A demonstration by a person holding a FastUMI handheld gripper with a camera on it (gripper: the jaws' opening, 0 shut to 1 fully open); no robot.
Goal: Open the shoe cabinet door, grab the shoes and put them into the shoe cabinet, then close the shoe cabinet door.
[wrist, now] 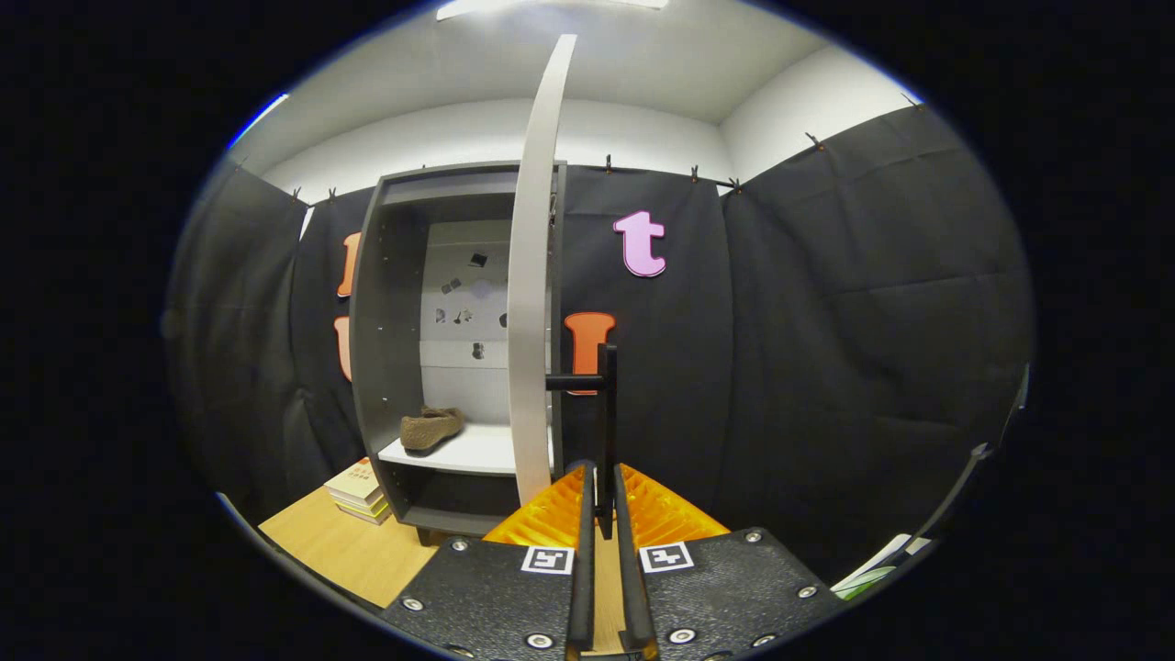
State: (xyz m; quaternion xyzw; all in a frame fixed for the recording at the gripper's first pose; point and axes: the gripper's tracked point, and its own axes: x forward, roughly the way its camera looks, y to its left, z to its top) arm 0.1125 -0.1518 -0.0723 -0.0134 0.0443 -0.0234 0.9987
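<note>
A: Jaws (601, 500)?
B: Nearly closed, clamped on the black handle (606, 431) of the door (532, 303). Both fingers (551, 514) press the vertical bar from either side; its lower end sits right between them.

A: Door?
B: Open, seen edge-on, pale, standing tall just ahead of the jaws and a little to their left. Handle sticks out from its right face on a short black stub.

A: Cabinet (376, 340)?
B: Grey, beyond the door, interior exposed. Pale back panel with some small dark marks on it.

A: Shoe (430, 428)?
B: One brown shoe, lying on the white shelf (477, 452) inside, toward the left wall. Well beyond the jaws, left of the door.

A: Anything else?
B: Stack of books (358, 491) on the wood desk (353, 551), just beside the cabinet's lower left corner.
</note>
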